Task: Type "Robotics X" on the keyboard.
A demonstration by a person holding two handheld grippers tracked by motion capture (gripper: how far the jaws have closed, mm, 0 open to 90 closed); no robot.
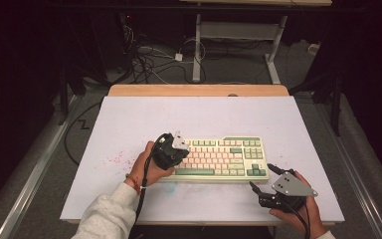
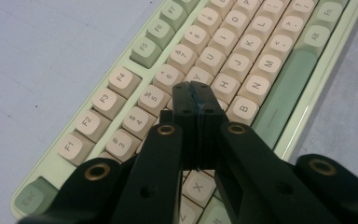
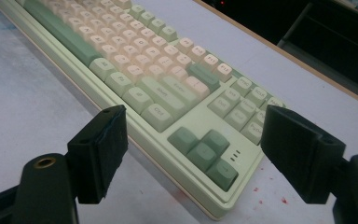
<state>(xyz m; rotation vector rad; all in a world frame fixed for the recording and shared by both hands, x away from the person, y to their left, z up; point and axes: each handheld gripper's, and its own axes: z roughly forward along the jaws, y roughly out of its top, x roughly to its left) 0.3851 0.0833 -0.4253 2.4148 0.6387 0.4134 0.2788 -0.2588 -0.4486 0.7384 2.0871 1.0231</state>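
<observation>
I am seeing the worktop (image 1: pixel 129 119) lying pale under its white sheet, a wooden strip showing along its far edge; the green and cream keyboard (image 1: pixel 221 158) is sitting directly on it, red specks (image 1: pixel 114 159) scattering nearby.

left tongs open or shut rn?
Shut. In the left gripper view the left tongs have both pads pressed together, nothing between them, tips over the keyboard.

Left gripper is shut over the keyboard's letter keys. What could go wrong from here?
1. The left gripper has wide shut tips hovering near G, H and Y on the keyboard; a press could hit neighbouring keys.
2. Nothing pins the keyboard; the right gripper is open beside its arrow-key corner, so a hard poke may slide it on the table.
</observation>
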